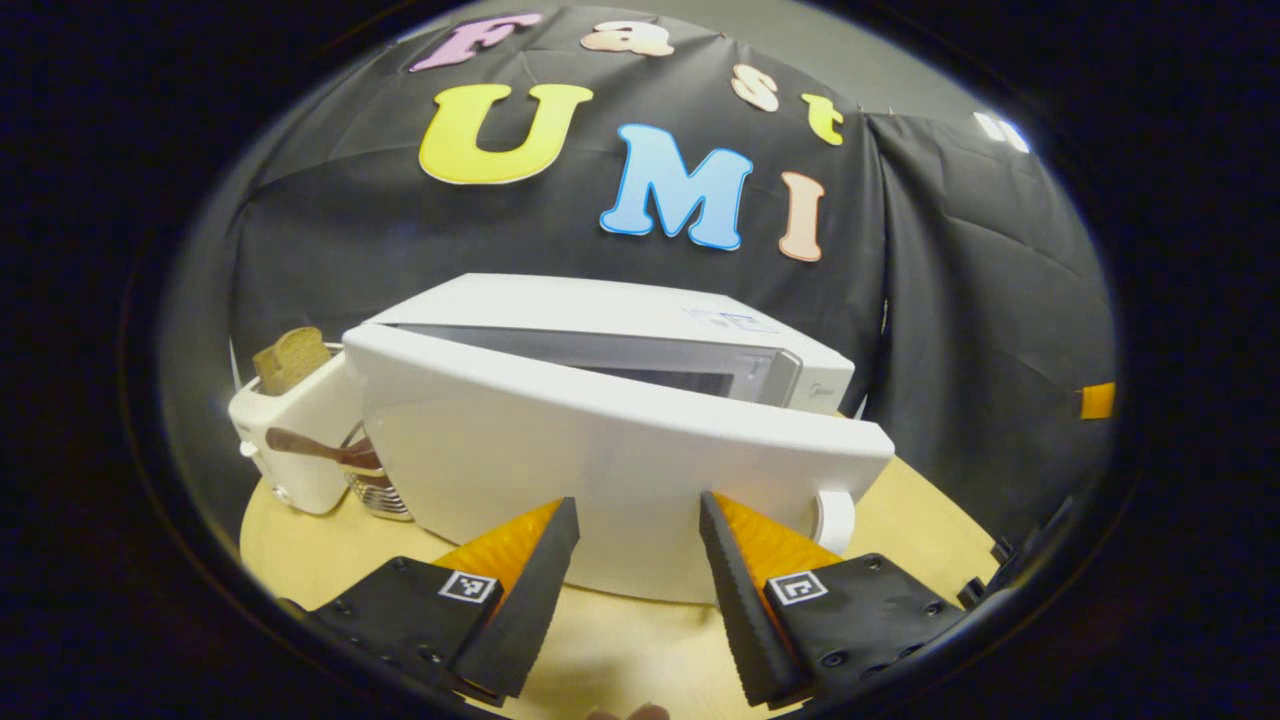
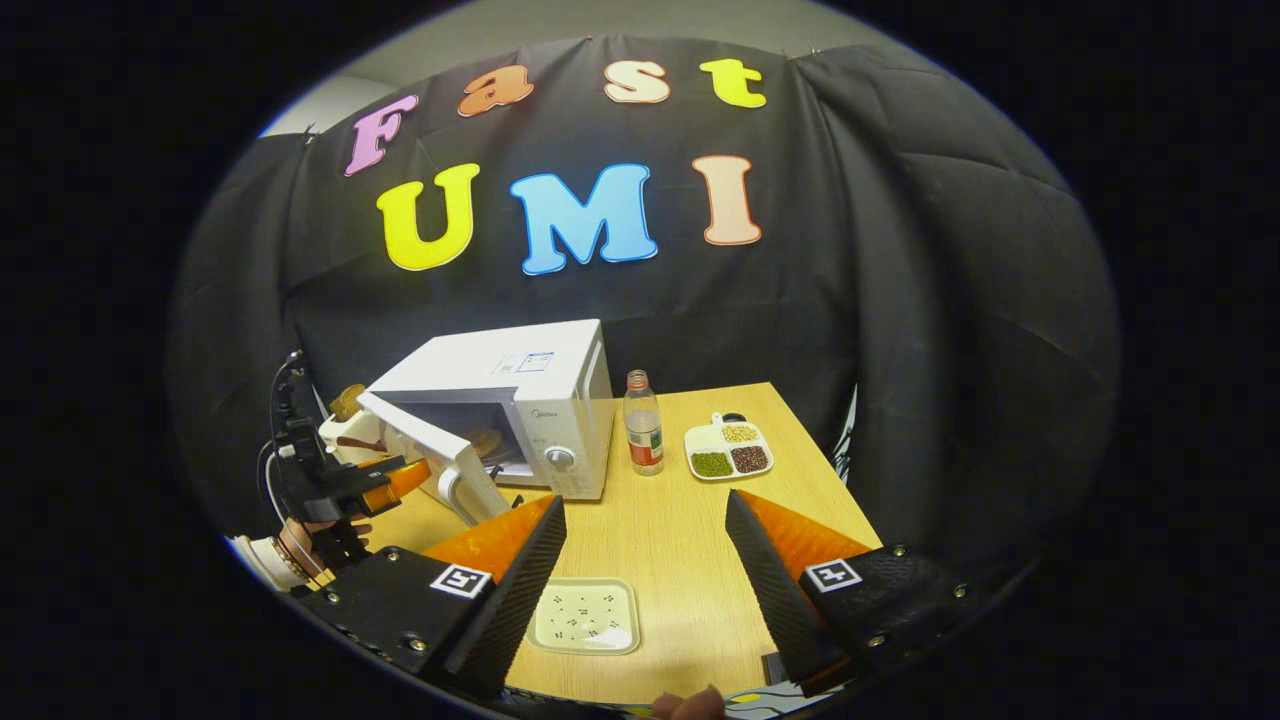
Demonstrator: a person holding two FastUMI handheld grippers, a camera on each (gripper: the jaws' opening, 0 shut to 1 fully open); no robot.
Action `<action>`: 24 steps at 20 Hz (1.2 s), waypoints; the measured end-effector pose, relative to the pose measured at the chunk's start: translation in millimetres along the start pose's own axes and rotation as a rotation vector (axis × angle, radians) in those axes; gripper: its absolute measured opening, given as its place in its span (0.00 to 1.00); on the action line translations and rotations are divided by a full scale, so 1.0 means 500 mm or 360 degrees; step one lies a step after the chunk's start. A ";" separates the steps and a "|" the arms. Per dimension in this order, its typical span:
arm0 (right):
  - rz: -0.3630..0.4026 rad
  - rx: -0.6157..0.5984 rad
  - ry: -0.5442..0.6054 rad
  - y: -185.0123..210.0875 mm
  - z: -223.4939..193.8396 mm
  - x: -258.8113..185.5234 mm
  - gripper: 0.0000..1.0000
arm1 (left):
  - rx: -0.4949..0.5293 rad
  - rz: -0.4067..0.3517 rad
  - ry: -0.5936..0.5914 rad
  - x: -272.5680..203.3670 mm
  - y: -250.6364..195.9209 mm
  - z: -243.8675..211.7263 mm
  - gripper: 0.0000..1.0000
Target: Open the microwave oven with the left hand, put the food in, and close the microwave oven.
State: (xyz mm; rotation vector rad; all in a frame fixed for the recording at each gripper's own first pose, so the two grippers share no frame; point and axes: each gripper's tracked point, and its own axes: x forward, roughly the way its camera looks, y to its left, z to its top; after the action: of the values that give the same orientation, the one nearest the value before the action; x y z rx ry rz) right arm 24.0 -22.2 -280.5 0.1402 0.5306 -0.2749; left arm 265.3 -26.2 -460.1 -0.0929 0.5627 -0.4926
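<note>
The white microwave [image 1: 640,325] stands on the wooden table with its door [image 1: 600,470] swung partly open, the handle [image 1: 835,520] at the door's right end. My left gripper [image 1: 640,520] is open, its fingertips close against the door's outer face. In the right gripper view the microwave [image 2: 530,380] shows a brown piece of food [image 2: 485,441] inside, and the left gripper [image 2: 400,478] is at the open door [image 2: 445,465]. My right gripper [image 2: 645,525] hangs open with nothing in it, above an empty white plate [image 2: 587,615].
A white toaster [image 1: 300,430] with a bread slice [image 1: 290,358] and a wire basket [image 1: 375,490] stand left of the microwave. A bottle [image 2: 644,422] and a divided dish of beans [image 2: 728,450] stand to its right on the table [image 2: 680,520].
</note>
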 end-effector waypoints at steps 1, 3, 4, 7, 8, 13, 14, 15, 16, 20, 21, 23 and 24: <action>-0.0006 0.0005 0.0002 -0.003 0.003 0.006 0.98 | -0.0002 -0.0005 0.0002 0.014 -0.001 0.003 0.83; -0.0017 0.0005 0.0013 -0.006 0.002 0.019 0.98 | 0.0004 -0.0005 0.0006 0.044 -0.003 0.010 0.83; -0.0020 0.0005 0.0017 -0.009 0.002 0.027 0.98 | 0.0011 0.0001 0.0003 0.057 -0.002 0.015 0.83; -0.0031 0.0021 0.0025 -0.014 0.006 0.046 0.98 | 0.0010 0.0015 0.0000 0.084 0.011 0.031 0.83; -0.0029 0.0035 0.0028 -0.013 0.007 0.053 0.98 | 0.0006 0.0019 -0.0002 0.095 0.012 0.035 0.85; -0.0002 0.0074 0.0042 0.001 0.008 0.072 0.98 | -0.0066 0.0036 0.0063 0.140 0.021 0.018 0.80; -0.0004 0.0062 0.0046 -0.001 0.006 0.072 0.98 | -0.0053 0.0035 0.0076 0.143 0.019 0.013 0.80; -0.0009 0.0049 0.0048 -0.005 0.006 0.071 0.98 | -0.0047 0.0029 0.0091 0.145 0.015 0.008 0.80; -0.0004 0.0044 0.0043 -0.006 0.008 0.070 0.99 | -0.0062 0.0028 0.0102 0.150 0.011 0.004 0.80; 0.0016 0.0043 0.0037 -0.015 0.003 0.063 0.98 | -0.0171 0.0072 0.0198 0.171 0.003 -0.026 0.80; 0.0022 0.0066 0.0048 -0.017 -0.002 0.056 0.98 | -0.0196 0.0078 0.0198 0.175 0.001 -0.021 0.80; 0.0049 0.0104 0.0034 -0.018 -0.002 0.036 0.98 | -0.0199 0.0054 0.0200 0.188 -0.005 -0.011 0.80; 0.0059 0.0101 0.0041 -0.021 -0.012 0.026 0.98 | -0.0200 0.0058 0.0256 0.186 -0.008 -0.022 0.80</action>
State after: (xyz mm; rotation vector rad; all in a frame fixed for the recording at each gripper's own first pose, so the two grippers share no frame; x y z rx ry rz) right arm 28.6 -33.8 -292.9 0.2150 0.5444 -0.2544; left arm 326.2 -73.4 -513.9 -0.1632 0.7518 -0.4317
